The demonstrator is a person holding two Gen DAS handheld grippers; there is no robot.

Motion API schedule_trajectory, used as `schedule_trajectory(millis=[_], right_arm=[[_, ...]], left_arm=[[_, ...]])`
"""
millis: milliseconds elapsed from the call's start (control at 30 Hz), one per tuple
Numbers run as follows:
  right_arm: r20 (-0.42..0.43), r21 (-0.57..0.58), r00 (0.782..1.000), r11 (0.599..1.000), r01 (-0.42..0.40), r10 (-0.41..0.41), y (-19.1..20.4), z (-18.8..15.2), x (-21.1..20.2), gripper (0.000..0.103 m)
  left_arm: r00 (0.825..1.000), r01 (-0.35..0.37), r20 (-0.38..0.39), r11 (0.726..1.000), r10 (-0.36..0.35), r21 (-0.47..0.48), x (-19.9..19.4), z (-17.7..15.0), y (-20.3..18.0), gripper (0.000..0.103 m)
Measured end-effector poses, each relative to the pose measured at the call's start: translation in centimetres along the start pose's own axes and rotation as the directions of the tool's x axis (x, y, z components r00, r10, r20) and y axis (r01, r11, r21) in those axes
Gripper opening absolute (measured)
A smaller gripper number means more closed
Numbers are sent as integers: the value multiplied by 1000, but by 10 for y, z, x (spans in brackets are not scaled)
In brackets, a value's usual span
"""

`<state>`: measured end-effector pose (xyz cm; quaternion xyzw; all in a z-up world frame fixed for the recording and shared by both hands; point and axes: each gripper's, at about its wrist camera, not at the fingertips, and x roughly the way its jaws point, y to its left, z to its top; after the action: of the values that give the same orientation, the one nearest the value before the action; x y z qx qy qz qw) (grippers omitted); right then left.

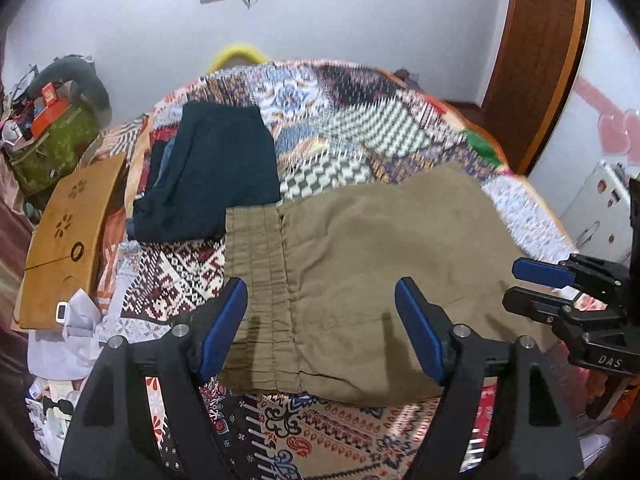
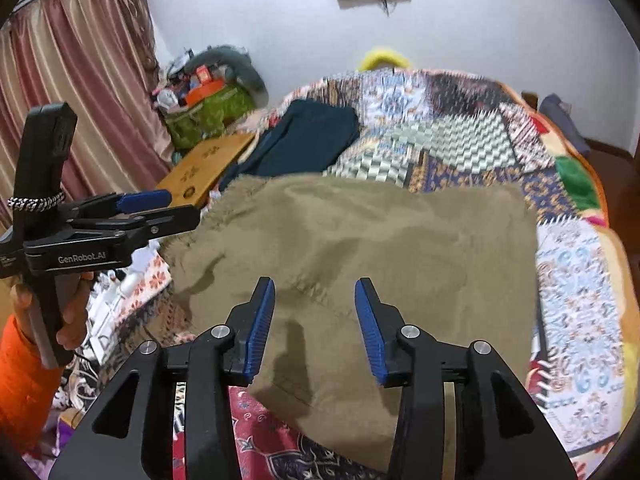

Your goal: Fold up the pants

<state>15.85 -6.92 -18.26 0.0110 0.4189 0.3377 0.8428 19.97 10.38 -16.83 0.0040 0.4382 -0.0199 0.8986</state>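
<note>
1. Left gripper (image 1: 320, 320): jaws spread wide with nothing between the blue pads, hovering above the gathered waistband end of the khaki pants (image 1: 380, 272). From that end, better to smooth or re-grip at the waistband's near corner, toward 7 o'clock in the left wrist view, than mid-panel.
2. Khaki pants: lying folded flat on the patterned bedspread (image 1: 360, 120), waistband toward 9 o'clock in the left wrist view, far edge toward 12. Probably between folds, with the cloth released and the next grip to choose. Worth checking first that the layers line up along the near edge.
3. Dark folded garment (image 1: 212, 172): at 11 o'clock from the pants, touching the waistband corner. Keep the next fold clear of it so nothing drags.
4. Right gripper (image 2: 315, 322): jaws partly apart, empty, hovering over the near part of the pants toward the end away from the waistband. Pinch both layers together at the near corner, toward 5 o'clock in the right wrist view.
5. For the fold: lift both corners evenly, carry toward 12 o'clock, lay down without bunching.
</note>
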Motion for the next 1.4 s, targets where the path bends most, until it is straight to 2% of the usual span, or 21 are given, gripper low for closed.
schedule_trajectory(millis=[100, 233, 333, 433, 600, 700, 767, 833, 933, 1133, 1400], right_arm=[[-49, -13, 999, 1000, 8, -9, -1, -10, 12, 38], [-70, -11, 998, 1000, 4, -5, -9, -22, 14, 38], [-80, 5, 997, 1000, 8, -7, -17, -27, 7, 38], [-89, 28, 996, 999, 22, -19, -28, -36, -2, 41], [-109, 75, 992, 995, 69, -60, -51, -56, -20, 42], [-118, 73, 986, 989, 129, -120, -63, -67, -31, 42], [-120, 96, 985, 986, 137, -125, -71, -74, -37, 42], [-117, 137, 988, 984, 113, -97, -79, -78, -43, 42], [-114, 138, 988, 984, 116, -101, -79, -82, -49, 42], [-140, 99, 982, 985, 138, -124, -75, -72, -53, 44], [-44, 87, 988, 985, 150, -147, -87, -33, -66, 45]], left_arm=[[998, -48, -36, 999, 48, 0, 15, -10, 4, 76], [996, -64, -59, 998, 63, -14, 26, -24, 15, 77], [994, -98, -52, 995, 97, -18, 28, -30, 24, 84], [994, -95, -48, 995, 93, -37, 28, -36, 32, 88], [994, -109, -35, 993, 107, -47, 24, -40, 37, 88], [991, -131, -29, 991, 130, -30, 21, -42, 34, 88], [990, -141, -27, 990, 140, -25, 20, -43, 34, 88], [989, -146, -27, 989, 145, -30, 17, -45, 35, 88], [990, -138, -36, 989, 136, -51, 15, -47, 38, 88], [990, -125, -70, 989, 120, -78, 10, -37, 41, 87], [991, -137, -22, 984, 136, -110, 1, -5, 51, 88]])
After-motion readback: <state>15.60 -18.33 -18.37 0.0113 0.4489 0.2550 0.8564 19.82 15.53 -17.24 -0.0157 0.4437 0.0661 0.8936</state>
